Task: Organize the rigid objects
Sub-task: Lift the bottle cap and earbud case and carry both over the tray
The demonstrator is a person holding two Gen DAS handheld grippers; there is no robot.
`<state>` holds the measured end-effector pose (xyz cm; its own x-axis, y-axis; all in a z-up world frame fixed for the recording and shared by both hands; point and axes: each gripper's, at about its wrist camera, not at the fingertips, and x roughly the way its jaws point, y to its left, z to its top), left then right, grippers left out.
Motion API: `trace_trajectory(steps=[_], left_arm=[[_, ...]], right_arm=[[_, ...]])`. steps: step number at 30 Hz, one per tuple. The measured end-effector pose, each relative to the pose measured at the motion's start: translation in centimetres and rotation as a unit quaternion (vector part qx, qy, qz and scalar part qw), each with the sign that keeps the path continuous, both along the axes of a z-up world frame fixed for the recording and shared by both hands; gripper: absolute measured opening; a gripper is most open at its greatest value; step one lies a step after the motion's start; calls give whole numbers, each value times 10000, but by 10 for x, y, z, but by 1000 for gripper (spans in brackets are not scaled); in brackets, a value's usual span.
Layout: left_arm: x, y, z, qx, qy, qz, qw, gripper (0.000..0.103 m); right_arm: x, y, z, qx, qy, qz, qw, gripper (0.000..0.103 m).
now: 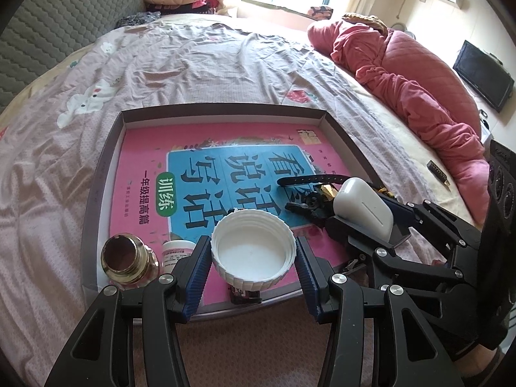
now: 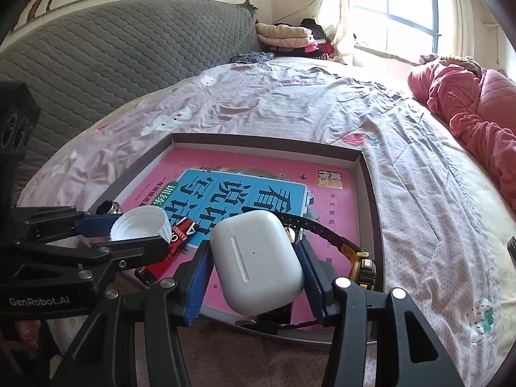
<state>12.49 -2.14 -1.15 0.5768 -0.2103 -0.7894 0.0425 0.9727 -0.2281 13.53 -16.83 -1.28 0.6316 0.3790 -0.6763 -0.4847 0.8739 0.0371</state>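
We look down on a wide bed under a pinkish sheet printed with white rabbits and strawberries, a grey quilted headboard behind it and a rumpled red quilt along its far side. On the sheet lies one shallow grey box lid, and flat inside it one pink workbook with a blue panel of large Chinese characters; we can read 看, a green oval with 训练, and a small line 一年级提高篇.

Two grippers hang over the near edge of the lid. The left gripper pinches one white threaded cap, open side up, between its blue pads. The right gripper clamps one white earbud case, smooth, with a long slot and a tiny dot on its face. From the right wrist view the body of the other tool carries the words "GenRobot.AI".

Smaller things sit in the lid's near part — one brass-coloured jar with an open mouth, just beside one small white pot whose label is too small to read. One black strap runs across the workbook towards a yellow-and-black tape measure at the lid's right wall. A red and black packet lies under the cap; its letters seem to spell "FASHION", partly hidden.

Out on the sheet by the quilt lies one small dark bar — its print is unreadable.
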Motion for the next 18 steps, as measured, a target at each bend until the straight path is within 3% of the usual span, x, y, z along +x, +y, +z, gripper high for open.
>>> trace_trajectory(steps=[18], left_arm=[[13, 4, -14, 132, 163, 48, 9998, 52]], right_arm=[[8, 1, -6, -85, 180, 177, 9996, 52]])
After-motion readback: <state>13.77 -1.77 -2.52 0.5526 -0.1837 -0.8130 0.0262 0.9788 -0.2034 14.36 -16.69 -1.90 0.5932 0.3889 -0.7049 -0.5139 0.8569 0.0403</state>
